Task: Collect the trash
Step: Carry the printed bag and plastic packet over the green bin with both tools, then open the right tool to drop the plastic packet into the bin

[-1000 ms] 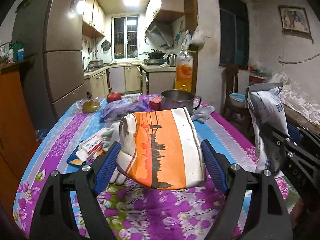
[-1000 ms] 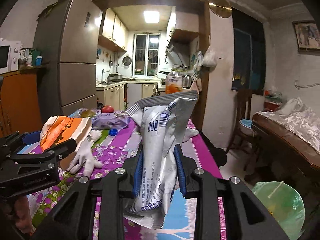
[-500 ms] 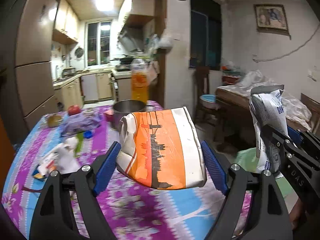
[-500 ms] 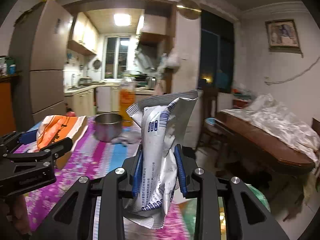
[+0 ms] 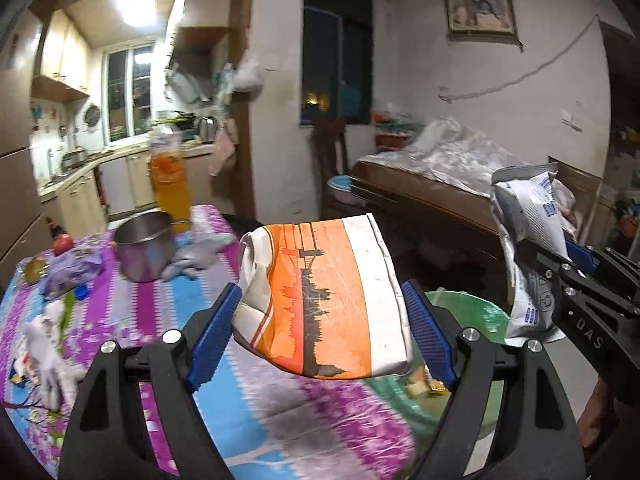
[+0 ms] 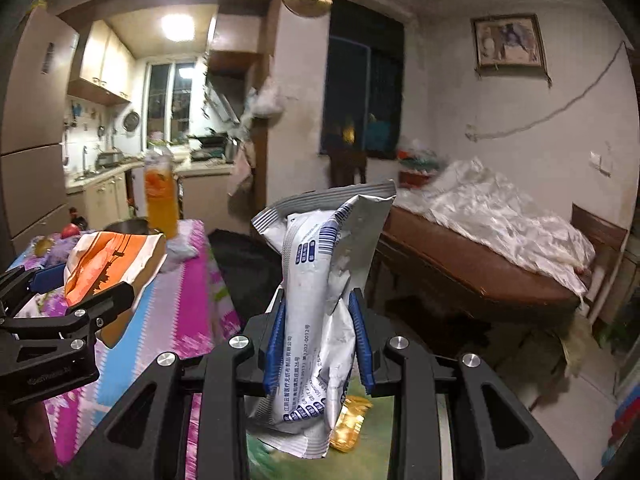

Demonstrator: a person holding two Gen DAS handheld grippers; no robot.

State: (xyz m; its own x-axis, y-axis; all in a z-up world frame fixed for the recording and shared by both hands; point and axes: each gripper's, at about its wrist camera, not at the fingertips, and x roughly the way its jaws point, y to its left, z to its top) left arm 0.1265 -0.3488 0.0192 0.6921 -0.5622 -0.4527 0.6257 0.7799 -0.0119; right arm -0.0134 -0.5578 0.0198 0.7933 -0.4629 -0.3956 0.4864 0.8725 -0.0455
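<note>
Both grippers swung right, off the table (image 5: 132,344) toward its far edge. A green bin (image 5: 468,312) came into sight below and ahead of the left gripper (image 5: 320,328), under its orange bag (image 5: 324,296). The right gripper (image 6: 319,340) came over the bin too, its pouch (image 6: 320,292) above a gold wrapper (image 6: 350,424).

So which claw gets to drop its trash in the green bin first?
Probably right. The right claw holds the silver wrapper directly above the green bin; the left claw's orange bag hangs over the table edge.

Dim room; bright kitchen ceiling light (image 5: 134,4); motion blur; fisheye-bent edges.
</note>
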